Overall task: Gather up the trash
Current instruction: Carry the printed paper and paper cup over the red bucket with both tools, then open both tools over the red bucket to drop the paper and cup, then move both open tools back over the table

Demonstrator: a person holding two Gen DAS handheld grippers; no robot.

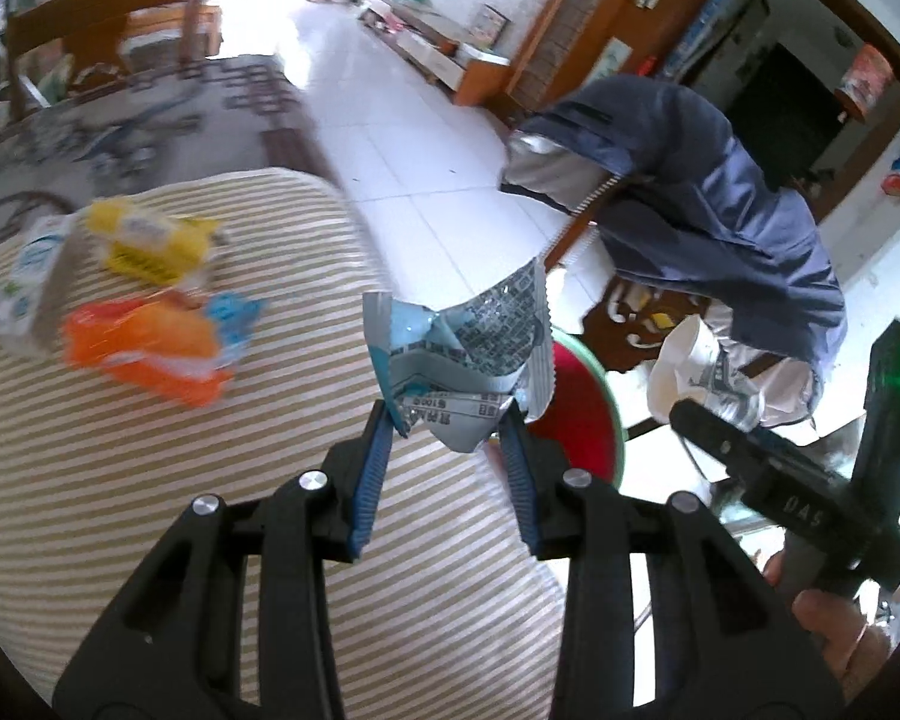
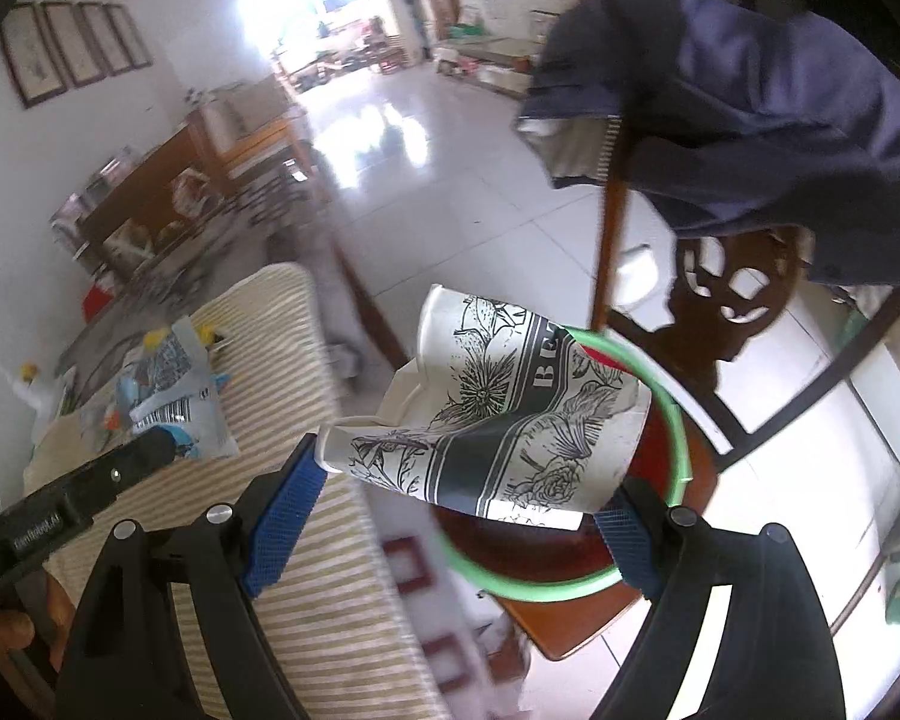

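My left gripper is shut on a crumpled blue and silver snack wrapper, held above the edge of a striped cushion. My right gripper is shut on a crushed white paper cup with black flower prints, held sideways between the blue pads. Just beyond both lies a red bin with a green rim, seen past the wrapper as the bin in the left wrist view. The cup and right gripper show at the right there. The wrapper shows at the left of the right wrist view.
On the striped cushion lie an orange packet, a yellow packet and a white carton. A wooden chair with a dark blue jacket draped on it stands behind the bin. White tiled floor stretches beyond.
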